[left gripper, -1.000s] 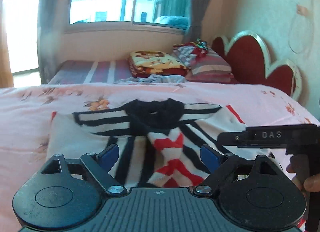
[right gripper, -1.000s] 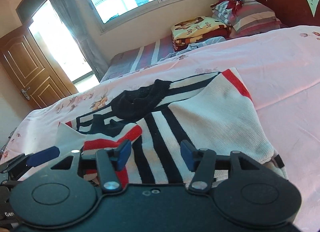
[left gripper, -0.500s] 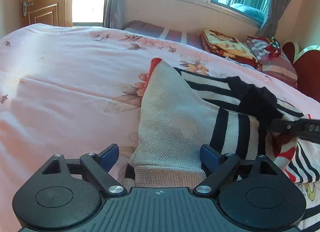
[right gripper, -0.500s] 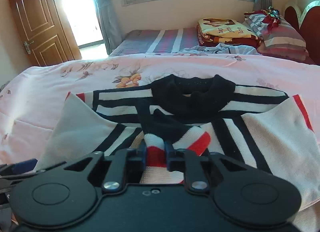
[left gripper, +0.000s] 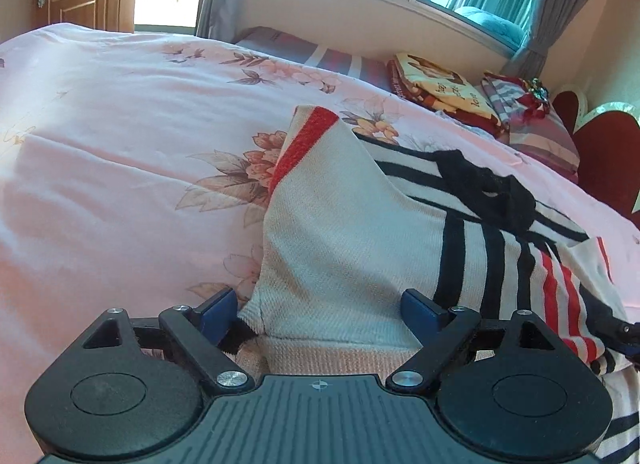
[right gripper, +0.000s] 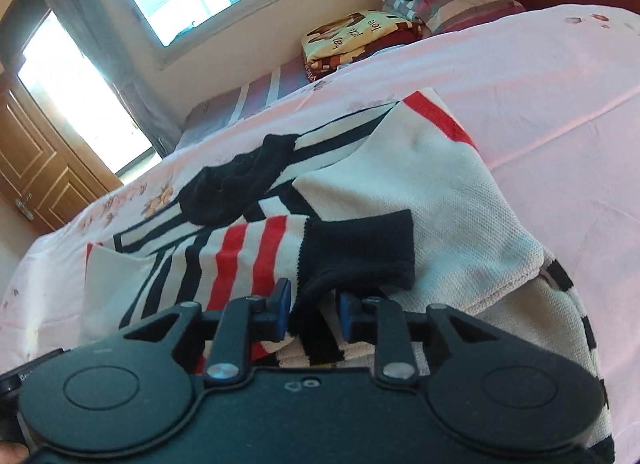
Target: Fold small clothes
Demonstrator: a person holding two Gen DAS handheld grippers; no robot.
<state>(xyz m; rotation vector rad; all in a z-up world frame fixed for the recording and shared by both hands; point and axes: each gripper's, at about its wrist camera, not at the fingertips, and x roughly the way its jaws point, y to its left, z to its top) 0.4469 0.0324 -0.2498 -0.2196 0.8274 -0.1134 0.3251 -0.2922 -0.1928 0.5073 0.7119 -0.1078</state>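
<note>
A striped sweater (left gripper: 400, 232) lies mid-frame on the pink bed (left gripper: 120, 144), its hem corner between the wide-open left fingers (left gripper: 320, 310), unpinched, while the right fingers (right gripper: 312, 312), lower centre, are opening around its black cuff (right gripper: 356, 252), gripping nothing.
</note>
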